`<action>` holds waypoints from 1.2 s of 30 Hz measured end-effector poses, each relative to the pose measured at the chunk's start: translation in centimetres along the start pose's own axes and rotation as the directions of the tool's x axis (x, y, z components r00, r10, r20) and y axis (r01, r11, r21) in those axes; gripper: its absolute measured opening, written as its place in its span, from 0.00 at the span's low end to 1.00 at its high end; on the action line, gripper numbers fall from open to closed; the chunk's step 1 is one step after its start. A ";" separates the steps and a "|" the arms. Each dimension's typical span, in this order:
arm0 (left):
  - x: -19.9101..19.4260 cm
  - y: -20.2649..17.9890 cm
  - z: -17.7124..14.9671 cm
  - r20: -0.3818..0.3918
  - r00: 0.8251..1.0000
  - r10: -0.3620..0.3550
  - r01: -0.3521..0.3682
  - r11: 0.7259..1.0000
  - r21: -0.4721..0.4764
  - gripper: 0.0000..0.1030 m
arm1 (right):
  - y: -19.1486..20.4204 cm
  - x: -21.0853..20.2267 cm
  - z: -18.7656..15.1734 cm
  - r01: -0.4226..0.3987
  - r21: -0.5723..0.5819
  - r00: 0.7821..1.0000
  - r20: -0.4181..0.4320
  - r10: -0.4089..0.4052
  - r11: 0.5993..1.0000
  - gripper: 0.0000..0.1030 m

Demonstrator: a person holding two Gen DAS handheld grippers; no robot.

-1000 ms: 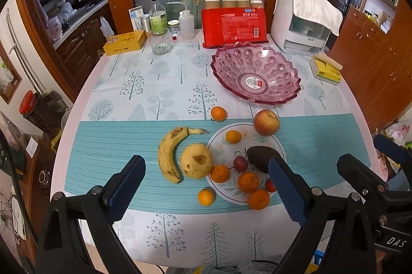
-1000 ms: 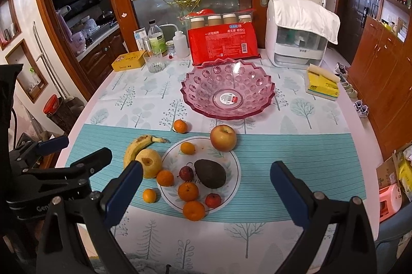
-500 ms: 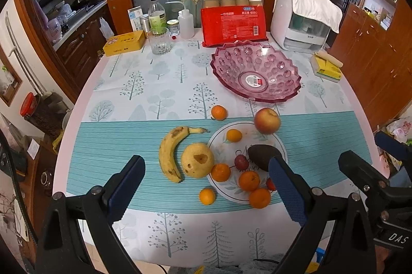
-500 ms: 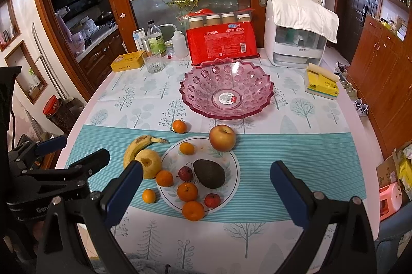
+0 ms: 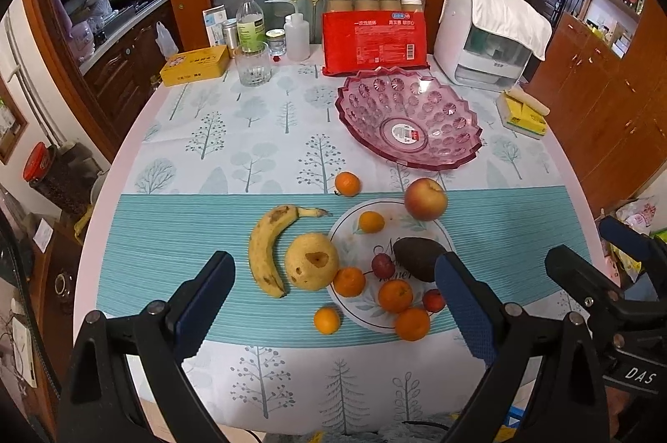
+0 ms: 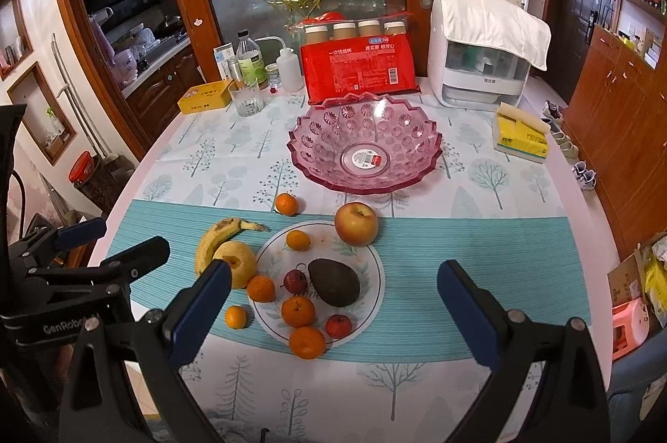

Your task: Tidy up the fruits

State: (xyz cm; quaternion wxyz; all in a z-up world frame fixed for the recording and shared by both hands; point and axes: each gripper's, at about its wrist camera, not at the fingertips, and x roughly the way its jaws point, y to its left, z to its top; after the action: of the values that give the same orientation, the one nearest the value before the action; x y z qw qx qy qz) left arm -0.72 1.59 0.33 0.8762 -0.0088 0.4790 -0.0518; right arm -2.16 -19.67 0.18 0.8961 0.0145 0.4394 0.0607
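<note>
Lying lengthwise toward the pink bowl [image 5: 410, 118], banana [image 5: 267, 247], stem far-right, both hand-held grippers [image 5: 333, 301] [image 6: 333, 301] spread apart, empty

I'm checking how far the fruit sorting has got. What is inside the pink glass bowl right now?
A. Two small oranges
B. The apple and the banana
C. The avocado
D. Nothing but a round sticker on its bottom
D: the pink glass bowl shows only its round sticker, while the apple, banana and avocado all sit nearer the camera, on or beside the plate.
</note>
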 end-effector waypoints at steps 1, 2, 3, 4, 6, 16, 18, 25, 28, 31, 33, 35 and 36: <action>0.1 0.0 0.0 0.000 1.000 0.000 0.000 1.000 0.001 0.93 | 0.1 0.0 0.0 -0.001 0.002 1.000 0.000 0.001 1.000 0.97; 0.2 0.0 0.1 0.000 1.000 0.001 -0.001 1.000 0.005 0.93 | 0.1 0.0 0.0 -0.001 0.001 1.000 -0.002 0.001 1.000 0.97; 0.3 0.0 0.1 -0.001 1.000 0.002 -0.002 1.000 0.009 0.93 | 0.0 0.1 0.0 0.001 0.000 1.000 -0.003 -0.001 1.000 0.97; 0.4 -0.1 0.1 0.000 1.000 0.009 -0.009 1.000 0.016 0.93 | -0.1 0.4 -0.1 0.003 -0.003 1.000 -0.008 -0.003 1.000 0.97; 0.6 -0.1 0.2 0.000 1.000 0.018 -0.018 1.000 0.021 0.93 | -0.4 0.7 0.0 0.007 -0.003 1.000 -0.011 -0.007 1.000 0.97; 2.5 0.8 0.3 -0.036 0.999 0.035 -0.034 0.999 0.029 0.93 | -1.7 2.5 0.3 0.039 0.014 0.998 -0.049 -0.038 0.999 0.96; 2.7 0.9 0.3 -0.019 0.998 0.060 -0.059 0.997 0.040 0.93 | -2.2 3.1 0.2 0.039 0.025 0.997 -0.068 -0.037 0.999 0.92; 3.9 1.4 0.3 -0.027 0.998 0.048 -0.047 0.998 0.048 0.93 | -2.7 5.1 -0.1 0.065 0.025 0.992 -0.113 -0.062 0.998 0.90; 5.0 1.8 0.2 -0.045 0.997 0.057 -0.055 0.998 0.044 0.93 | -2.7 6.0 -0.3 0.074 0.017 0.989 -0.130 -0.072 0.997 0.90; 6.1 1.9 -0.1 -0.059 0.995 0.079 -0.075 0.995 0.061 0.93 | -2.9 7.2 -0.7 0.087 0.011 0.984 -0.156 -0.084 0.996 0.89; 7.2 2.2 -0.3 -0.085 0.993 0.084 -0.078 0.995 0.066 0.93 | -3.0 8.2 -1.2 0.094 0.009 0.979 -0.184 -0.091 0.996 0.88; 8.2 2.5 -0.6 -0.106 0.991 0.079 -0.072 0.995 0.064 0.93 | -3.0 9.1 -1.6 0.096 0.007 0.974 -0.204 -0.093 0.995 0.87; 8.8 2.7 -0.7 -0.120 0.990 0.077 -0.070 0.995 0.064 0.93 | -3.0 9.5 -1.9 0.096 0.007 0.972 -0.215 -0.093 0.995 0.86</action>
State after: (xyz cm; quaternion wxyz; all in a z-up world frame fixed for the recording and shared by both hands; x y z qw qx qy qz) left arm 3.58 3.41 -7.60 0.8464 0.0382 0.5301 -0.0340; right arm 2.37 -21.56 -8.65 0.8451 -0.0051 0.5343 0.0153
